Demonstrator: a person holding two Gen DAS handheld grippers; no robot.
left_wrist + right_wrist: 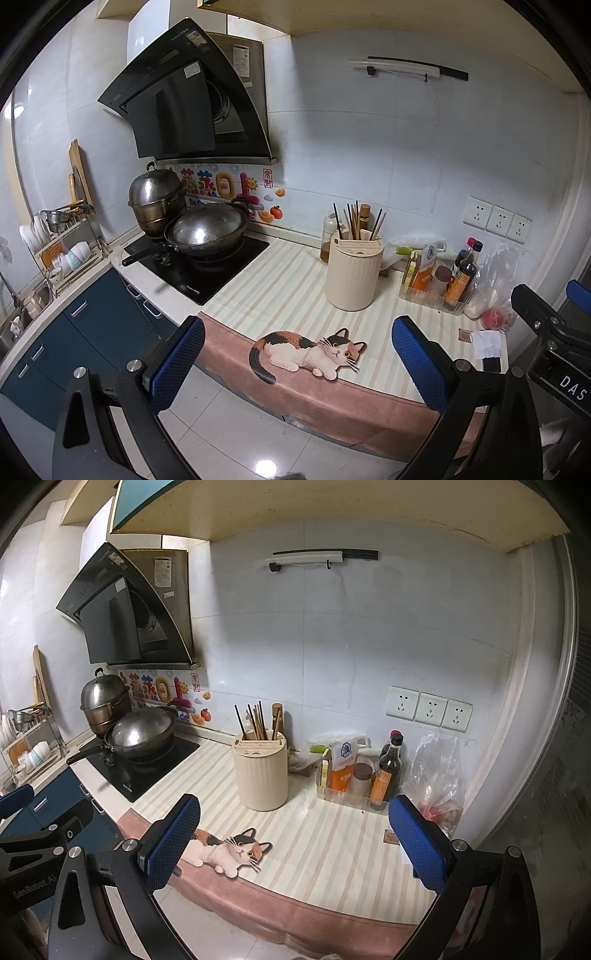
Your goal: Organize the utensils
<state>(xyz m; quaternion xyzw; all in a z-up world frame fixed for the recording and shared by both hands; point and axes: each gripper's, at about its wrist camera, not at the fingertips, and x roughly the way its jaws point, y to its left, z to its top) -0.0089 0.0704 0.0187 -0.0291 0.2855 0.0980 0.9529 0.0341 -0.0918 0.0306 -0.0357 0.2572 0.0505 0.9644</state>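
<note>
Both claws sit nearest the lens, held back off the desk edge above the floor. Your left claw has its blue pads wide apart with nothing between them; your right claw is the same, spread and empty.

Utensils: chopsticks stand upright in the cream holder, which sits on the striped mat toward the back wall, between the stove and the condiment tray. More utensils appear in the dish rack at far left, beside the sink; too small to sort out.

Progress, as a judgement: no loose utensil lies on the open mat in either view, so you cannot tell from this whether sorting is finished or not yet begun. Neither claw holds anything, and both are well apart from the holder.

Left to do, if anything: likely a reach toward the holder or the rack. Small cards near the right desk edge look unrelated.
</note>
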